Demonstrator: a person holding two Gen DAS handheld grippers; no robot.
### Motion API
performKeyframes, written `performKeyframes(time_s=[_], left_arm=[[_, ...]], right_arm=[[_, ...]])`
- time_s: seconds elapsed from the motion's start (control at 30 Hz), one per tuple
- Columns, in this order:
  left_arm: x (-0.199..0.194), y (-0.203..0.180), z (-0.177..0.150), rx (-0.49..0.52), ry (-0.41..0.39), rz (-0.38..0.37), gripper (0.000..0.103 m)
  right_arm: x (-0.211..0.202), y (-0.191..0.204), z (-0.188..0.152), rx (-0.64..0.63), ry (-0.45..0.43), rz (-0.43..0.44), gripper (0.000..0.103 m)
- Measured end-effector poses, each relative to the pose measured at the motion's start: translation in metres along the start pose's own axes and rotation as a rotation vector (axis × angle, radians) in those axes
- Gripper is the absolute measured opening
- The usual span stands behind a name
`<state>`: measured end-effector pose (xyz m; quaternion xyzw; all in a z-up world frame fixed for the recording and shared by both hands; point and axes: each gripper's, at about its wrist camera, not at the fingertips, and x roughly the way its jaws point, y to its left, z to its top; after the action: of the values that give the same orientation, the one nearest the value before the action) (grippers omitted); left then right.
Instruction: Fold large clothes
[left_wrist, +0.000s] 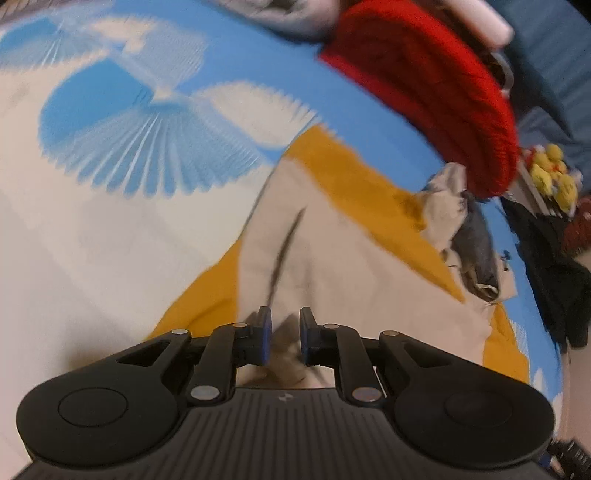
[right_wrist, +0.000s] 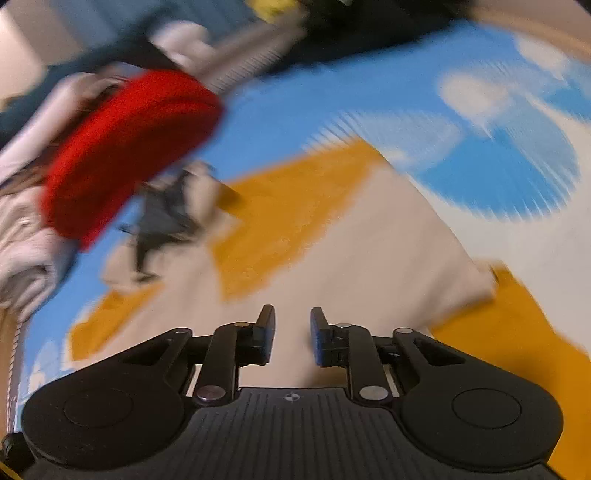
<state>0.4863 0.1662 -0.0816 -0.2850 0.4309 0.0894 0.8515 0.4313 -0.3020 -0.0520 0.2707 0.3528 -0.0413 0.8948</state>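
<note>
A large cream and mustard-yellow garment (left_wrist: 332, 258) lies spread on a blue and white patterned bed sheet (left_wrist: 110, 129). My left gripper (left_wrist: 284, 338) sits low over its cream part, jaws a little apart with a fold of cream cloth between them. In the right wrist view the same garment (right_wrist: 332, 240) lies below my right gripper (right_wrist: 292, 334), whose jaws stand apart over the cream cloth with nothing clearly held. Both views are blurred by motion.
A red knitted garment (left_wrist: 424, 92) lies folded at the far edge, also in the right wrist view (right_wrist: 129, 147). A crumpled grey and white cloth (left_wrist: 465, 229) lies beside it. White folded clothes (right_wrist: 26, 236) lie at the left. Yellow toys (left_wrist: 554, 173) sit off the bed.
</note>
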Motion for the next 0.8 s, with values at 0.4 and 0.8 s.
performKeyframes(time_s=[0.4, 0.8], left_arm=[[-0.003, -0.008, -0.002, 0.024, -0.004, -0.037, 0.017], [0.003, -0.004, 0.000, 0.028, 0.027, 0.024, 0.030]], right_arm=[[0.035, -0.030, -0.010, 0.107, 0.170, -0.174, 0.038], [0.016, -0.008, 0.001, 0.031, 0.048, -0.086, 0.038]])
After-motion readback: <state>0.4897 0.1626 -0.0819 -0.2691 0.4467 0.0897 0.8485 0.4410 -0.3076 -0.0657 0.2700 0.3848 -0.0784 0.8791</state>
